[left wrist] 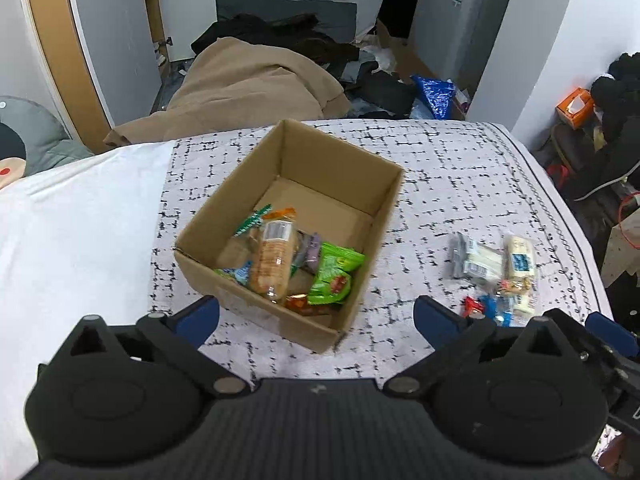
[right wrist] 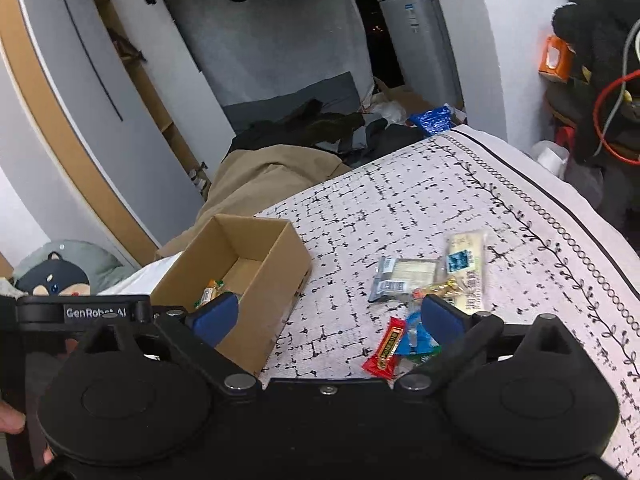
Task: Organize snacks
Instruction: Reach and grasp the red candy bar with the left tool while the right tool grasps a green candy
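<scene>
An open cardboard box point(left wrist: 344, 196) sits on the patterned bedspread and holds several snack packets, among them a long biscuit pack point(left wrist: 274, 260) and a green packet point(left wrist: 334, 276). My left gripper point(left wrist: 316, 314) is open and empty, just in front of the box's near corner. More snacks lie loose to the right of the box: pale packets point(left wrist: 518, 258), a red bar point(right wrist: 385, 350) and a blue packet point(right wrist: 416, 334). My right gripper point(right wrist: 326, 316) is open and empty, low over the bedspread between the box point(right wrist: 256, 240) and the loose snacks, its right finger beside the blue packet.
The bedspread point(left wrist: 460, 168) ends at a rounded edge on the right point(right wrist: 560, 208). A white sheet point(left wrist: 80, 216) covers the left side. Beyond the bed lie a tan blanket point(left wrist: 256, 80), dark clothes and a blue bag point(left wrist: 436, 94) on the floor. A plush toy point(right wrist: 56, 280) sits at left.
</scene>
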Available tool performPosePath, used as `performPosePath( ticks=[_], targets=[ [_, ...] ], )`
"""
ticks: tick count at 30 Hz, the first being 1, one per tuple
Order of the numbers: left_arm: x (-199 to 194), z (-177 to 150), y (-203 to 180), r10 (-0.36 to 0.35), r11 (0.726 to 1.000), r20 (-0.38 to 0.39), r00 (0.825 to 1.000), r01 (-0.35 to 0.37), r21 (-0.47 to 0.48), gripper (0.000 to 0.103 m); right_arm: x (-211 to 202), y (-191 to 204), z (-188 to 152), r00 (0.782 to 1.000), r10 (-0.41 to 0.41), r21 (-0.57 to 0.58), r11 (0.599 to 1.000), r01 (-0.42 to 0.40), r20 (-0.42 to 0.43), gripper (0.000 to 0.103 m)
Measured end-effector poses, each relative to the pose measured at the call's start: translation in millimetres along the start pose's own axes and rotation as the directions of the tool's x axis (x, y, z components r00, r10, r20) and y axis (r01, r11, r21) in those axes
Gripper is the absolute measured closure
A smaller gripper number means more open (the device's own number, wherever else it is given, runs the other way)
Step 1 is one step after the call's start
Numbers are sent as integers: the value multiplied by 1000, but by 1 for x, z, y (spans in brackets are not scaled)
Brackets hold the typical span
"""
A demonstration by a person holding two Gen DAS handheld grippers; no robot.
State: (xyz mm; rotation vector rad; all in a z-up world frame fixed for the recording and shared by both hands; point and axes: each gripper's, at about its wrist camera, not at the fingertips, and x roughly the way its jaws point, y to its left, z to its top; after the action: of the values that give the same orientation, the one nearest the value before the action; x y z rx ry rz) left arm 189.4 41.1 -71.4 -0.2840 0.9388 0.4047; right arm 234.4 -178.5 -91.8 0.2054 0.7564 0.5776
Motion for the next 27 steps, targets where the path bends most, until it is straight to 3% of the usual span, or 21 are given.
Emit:
performPosePath(
  ticks=[12, 27],
  targets=[
    [-18, -19, -35, -6, 1000, 26, 1000, 5, 29, 0, -36, -46, 2, 998, -70, 27, 997, 70, 5, 0],
    [-19, -33, -64, -67, 997, -4, 998, 68, 28, 0, -52, -74, 1, 997, -71, 13, 997, 71, -5, 0]
  ],
)
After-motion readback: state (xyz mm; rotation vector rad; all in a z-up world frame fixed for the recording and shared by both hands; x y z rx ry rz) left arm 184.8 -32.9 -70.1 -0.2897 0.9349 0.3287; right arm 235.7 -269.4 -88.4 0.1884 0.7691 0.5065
